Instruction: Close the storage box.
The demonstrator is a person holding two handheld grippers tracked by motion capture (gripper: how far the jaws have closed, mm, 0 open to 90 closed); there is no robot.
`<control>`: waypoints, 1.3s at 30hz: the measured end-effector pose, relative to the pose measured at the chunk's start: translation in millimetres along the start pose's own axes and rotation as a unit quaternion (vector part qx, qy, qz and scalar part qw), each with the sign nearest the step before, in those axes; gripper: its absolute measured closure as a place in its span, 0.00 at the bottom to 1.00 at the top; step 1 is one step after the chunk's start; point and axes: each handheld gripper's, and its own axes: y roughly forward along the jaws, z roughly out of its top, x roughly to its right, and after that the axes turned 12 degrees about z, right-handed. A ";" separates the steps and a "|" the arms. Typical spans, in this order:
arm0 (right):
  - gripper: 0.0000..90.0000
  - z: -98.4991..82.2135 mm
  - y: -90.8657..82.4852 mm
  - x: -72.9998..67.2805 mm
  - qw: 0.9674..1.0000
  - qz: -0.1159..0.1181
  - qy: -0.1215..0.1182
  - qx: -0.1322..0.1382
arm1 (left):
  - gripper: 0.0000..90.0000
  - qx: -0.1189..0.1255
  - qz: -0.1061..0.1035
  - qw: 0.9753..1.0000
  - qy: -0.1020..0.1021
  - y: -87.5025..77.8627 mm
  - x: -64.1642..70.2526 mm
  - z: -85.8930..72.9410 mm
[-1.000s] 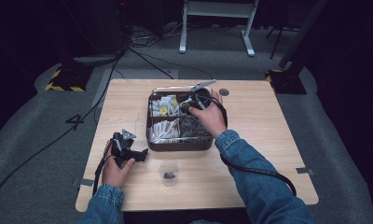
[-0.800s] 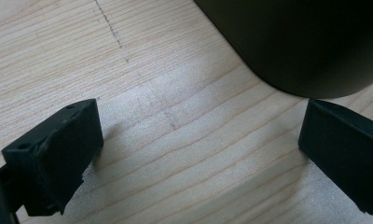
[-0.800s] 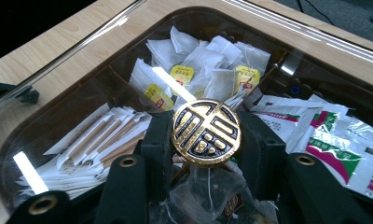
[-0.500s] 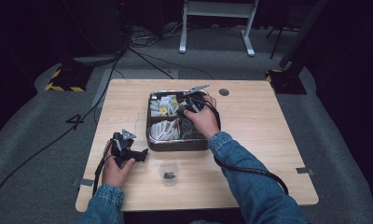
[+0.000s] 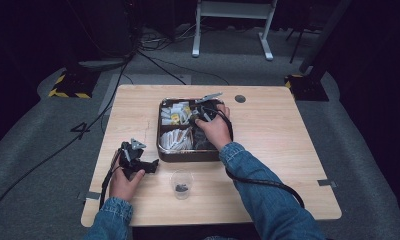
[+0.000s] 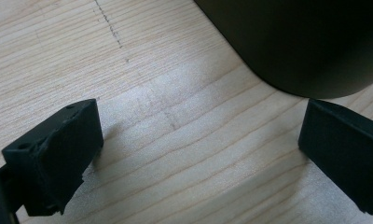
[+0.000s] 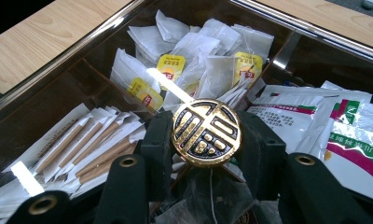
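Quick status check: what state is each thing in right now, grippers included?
Right gripper: shut on round gold disc, over the tray.
Left gripper: open, nothing between its jaws, on the table.
Tray: compartments stocked with tea bags and sachets.
Clear cup: upright, something small and dark inside.

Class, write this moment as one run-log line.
right gripper: shut on gold round capsule | over divided tray | left gripper: open, on table
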 end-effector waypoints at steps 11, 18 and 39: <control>0.65 -1.6 5.8 -1.8 1.000 -0.006 -0.001 -0.002 | 0.00 0.001 0.000 1.000 -0.001 0.1 0.2 0.0; 0.65 -3.3 9.1 -2.2 1.000 -0.008 -0.004 -0.003 | 0.00 0.001 0.000 1.000 -0.001 0.1 0.1 0.0; 0.64 -6.7 9.5 -2.3 1.000 -0.005 -0.002 0.004 | 0.00 0.001 0.000 1.000 0.000 0.1 0.1 0.0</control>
